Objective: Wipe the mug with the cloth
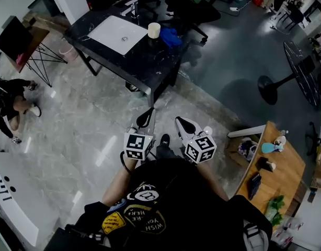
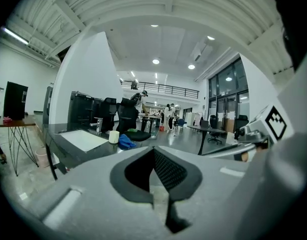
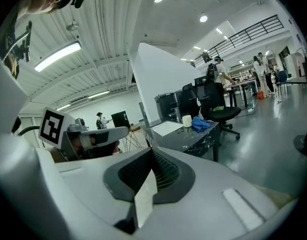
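Left gripper, right gripper closed; beyond, cream mug upright beside blue cloth.

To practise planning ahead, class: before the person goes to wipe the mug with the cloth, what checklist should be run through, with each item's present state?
1. Mug upright on the black table: ok.
2. Blue cloth lying beside the mug: ok.
3. Left gripper empty: ok, jaws together on nothing.
4. Right gripper empty: ok, jaws together on nothing.
5. Grippers within reach of the table: not ok; bare floor lies between.
6. Mug's dirty side known: cannot tell.
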`<state>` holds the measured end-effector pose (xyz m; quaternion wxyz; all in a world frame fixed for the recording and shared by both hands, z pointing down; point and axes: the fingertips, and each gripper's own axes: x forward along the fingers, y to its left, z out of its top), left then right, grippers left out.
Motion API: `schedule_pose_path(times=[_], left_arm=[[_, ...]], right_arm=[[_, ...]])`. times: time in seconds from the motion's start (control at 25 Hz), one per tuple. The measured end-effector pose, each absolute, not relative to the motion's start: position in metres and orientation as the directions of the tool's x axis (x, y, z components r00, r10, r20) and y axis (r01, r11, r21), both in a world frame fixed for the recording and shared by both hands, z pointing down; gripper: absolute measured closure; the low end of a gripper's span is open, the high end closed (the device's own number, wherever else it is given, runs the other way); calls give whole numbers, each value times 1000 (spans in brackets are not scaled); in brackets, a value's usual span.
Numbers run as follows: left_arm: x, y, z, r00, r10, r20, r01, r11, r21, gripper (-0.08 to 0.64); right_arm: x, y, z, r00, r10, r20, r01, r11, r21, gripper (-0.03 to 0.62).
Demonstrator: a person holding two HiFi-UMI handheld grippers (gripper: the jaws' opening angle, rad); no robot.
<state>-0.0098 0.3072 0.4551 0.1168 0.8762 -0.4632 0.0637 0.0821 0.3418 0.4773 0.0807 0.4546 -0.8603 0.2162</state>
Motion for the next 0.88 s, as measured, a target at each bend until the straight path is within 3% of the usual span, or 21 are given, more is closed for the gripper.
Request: schedule_pose_path(times=[0.36,0.56,0.88], left_arm=[[57,217,438,608,-774,178,-794,-597,119,555],[49,185,456,580,-780,234,-814,-567,127,555],[10,83,461,513,-828,224,-856,-513,65,555]], right_arm=[[144,252,491,-582,-734,351,-811,492,-316,591],[134,211,498,-614,-706,354,-787,513,-343,591],[102,114,509,-632,-677,378,-775,543,-324,591]])
